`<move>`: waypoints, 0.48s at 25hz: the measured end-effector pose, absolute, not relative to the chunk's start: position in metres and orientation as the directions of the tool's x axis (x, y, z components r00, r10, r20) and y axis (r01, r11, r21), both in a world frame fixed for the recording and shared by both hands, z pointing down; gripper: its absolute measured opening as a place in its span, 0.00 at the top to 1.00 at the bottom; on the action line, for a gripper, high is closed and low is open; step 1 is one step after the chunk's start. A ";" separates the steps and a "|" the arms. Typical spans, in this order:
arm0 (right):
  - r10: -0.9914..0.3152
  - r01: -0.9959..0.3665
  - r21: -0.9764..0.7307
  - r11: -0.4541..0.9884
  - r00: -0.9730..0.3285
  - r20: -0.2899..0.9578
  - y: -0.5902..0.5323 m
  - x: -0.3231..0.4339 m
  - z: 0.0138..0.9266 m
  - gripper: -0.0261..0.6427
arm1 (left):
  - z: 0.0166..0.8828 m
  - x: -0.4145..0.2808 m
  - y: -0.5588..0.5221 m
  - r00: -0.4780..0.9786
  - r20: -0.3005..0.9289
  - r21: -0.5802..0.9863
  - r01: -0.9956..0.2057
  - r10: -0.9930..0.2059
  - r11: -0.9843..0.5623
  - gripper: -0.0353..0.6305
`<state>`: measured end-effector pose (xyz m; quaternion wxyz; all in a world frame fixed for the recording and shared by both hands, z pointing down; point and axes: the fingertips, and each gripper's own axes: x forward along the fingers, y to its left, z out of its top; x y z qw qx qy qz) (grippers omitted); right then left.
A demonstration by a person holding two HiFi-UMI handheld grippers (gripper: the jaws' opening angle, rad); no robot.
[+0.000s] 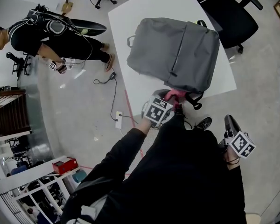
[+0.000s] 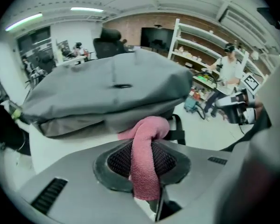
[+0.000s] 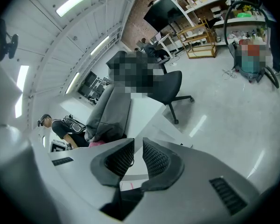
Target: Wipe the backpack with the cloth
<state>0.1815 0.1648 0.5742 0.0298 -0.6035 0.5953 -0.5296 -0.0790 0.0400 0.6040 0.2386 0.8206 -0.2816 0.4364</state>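
Only the left gripper view shows my left gripper (image 2: 143,169) pinching the pink cloth (image 2: 148,134) at the grey backpack's (image 2: 107,85) near edge on the white table (image 1: 130,17). My right gripper (image 3: 136,148), jaws together, holds nothing.

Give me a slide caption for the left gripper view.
Left gripper clamps a pink cloth in front of the grey backpack on a white table.

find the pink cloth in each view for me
Head view: pink cloth at centre, just below the grey backpack.
Left gripper view: lower centre, pinched between the jaws, with the backpack behind.
Right gripper view: small pink patch at left, under the backpack.
Shared landmark: the grey backpack.
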 end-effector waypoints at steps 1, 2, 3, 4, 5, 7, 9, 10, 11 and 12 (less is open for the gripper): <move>-0.750 -0.686 -0.669 -0.287 -0.273 0.602 0.165 0.183 0.575 0.86 | 0.606 -0.103 0.028 0.424 0.857 0.132 -0.731 -0.294 -0.669 0.80; -0.749 -0.682 -0.673 -0.287 -0.278 0.601 0.167 0.184 0.577 0.86 | 0.607 -0.127 0.017 0.384 0.862 0.119 -0.789 -0.332 -0.602 0.80; -0.747 -0.677 -0.678 -0.288 -0.284 0.601 0.169 0.185 0.580 0.86 | 0.606 -0.151 0.007 0.342 0.865 0.107 -0.841 -0.367 -0.531 0.80; -0.746 -0.674 -0.680 -0.288 -0.287 0.601 0.170 0.186 0.581 0.86 | 0.606 -0.173 -0.002 0.301 0.866 0.095 -0.883 -0.399 -0.460 0.80; -0.746 -0.674 -0.680 -0.288 -0.288 0.601 0.171 0.187 0.580 0.86 | 0.605 -0.191 -0.009 0.262 0.866 0.082 -0.915 -0.426 -0.396 0.80; -0.746 -0.684 -0.671 -0.288 -0.279 0.604 0.173 0.191 0.579 0.86 | 0.603 -0.217 -0.020 0.205 0.861 0.060 -0.949 -0.466 -0.308 0.80; -0.746 -0.691 -0.662 -0.290 -0.269 0.609 0.176 0.197 0.578 0.86 | 0.602 -0.221 -0.026 0.187 0.859 0.047 -0.956 -0.476 -0.290 0.80; -0.745 -0.689 -0.663 -0.293 -0.269 0.610 0.178 0.198 0.578 0.86 | 0.604 -0.214 -0.026 0.197 0.862 0.052 -0.951 -0.468 -0.305 0.80; -0.744 -0.688 -0.663 -0.295 -0.269 0.611 0.181 0.200 0.578 0.86 | 0.606 -0.201 -0.022 0.222 0.865 0.068 -0.940 -0.450 -0.334 0.80; -0.743 -0.689 -0.660 -0.298 -0.266 0.614 0.182 0.201 0.578 0.86 | 0.609 -0.183 -0.014 0.259 0.868 0.094 -0.923 -0.423 -0.372 0.80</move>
